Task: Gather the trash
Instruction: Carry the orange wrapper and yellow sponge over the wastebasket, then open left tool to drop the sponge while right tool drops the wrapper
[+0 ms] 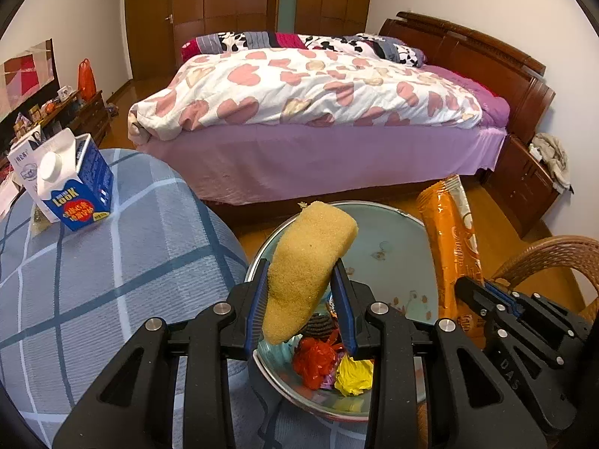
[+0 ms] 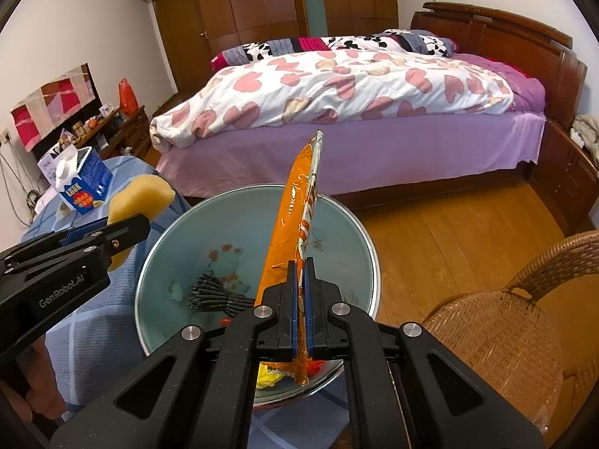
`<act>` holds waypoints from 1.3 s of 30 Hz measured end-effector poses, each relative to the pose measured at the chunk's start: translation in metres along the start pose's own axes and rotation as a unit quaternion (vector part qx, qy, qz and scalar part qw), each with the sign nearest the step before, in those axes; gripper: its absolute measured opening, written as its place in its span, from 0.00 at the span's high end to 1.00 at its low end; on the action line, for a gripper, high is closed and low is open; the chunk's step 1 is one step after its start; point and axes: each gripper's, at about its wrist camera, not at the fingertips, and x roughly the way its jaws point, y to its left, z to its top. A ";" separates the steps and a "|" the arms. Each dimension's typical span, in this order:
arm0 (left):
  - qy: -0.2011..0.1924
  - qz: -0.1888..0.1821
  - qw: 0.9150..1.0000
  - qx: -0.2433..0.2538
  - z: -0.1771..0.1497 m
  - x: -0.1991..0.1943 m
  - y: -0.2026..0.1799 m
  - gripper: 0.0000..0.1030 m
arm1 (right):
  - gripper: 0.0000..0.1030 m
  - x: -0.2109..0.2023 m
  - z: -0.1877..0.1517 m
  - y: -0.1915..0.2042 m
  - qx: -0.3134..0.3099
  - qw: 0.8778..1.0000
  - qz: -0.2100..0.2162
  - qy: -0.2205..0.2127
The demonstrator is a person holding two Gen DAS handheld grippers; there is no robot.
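Note:
My left gripper (image 1: 301,273) is shut on a yellow sponge (image 1: 310,262) and holds it over the near rim of a round metal basin (image 1: 397,239). In the basin lie red, yellow and dark scraps of trash (image 1: 325,359). My right gripper (image 2: 300,265) is shut on a flat orange snack wrapper (image 2: 299,202) that stands upright over the same basin (image 2: 179,239). The sponge shows at the left of the right wrist view (image 2: 142,194), and the wrapper at the right of the left wrist view (image 1: 449,239).
A blue and white milk carton (image 1: 71,183) stands on the table with the blue checked cloth (image 1: 112,280), left of the basin. A bed (image 1: 318,112) fills the background. A wicker chair (image 2: 505,321) stands to the right on the wooden floor (image 2: 449,232).

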 end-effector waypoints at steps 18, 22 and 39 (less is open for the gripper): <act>0.018 0.011 1.000 -0.009 -0.002 0.019 0.011 0.68 | 0.96 0.039 0.000 0.011 -0.031 0.998 0.006 0.045; 0.022 0.013 1.000 -0.008 -0.003 0.022 0.012 0.68 | 0.96 0.044 0.001 0.015 -0.040 0.998 0.010 0.053; 0.026 0.011 1.000 0.010 -0.004 0.030 -0.002 0.68 | 0.85 0.037 -0.004 -0.001 -0.009 0.999 -0.008 0.038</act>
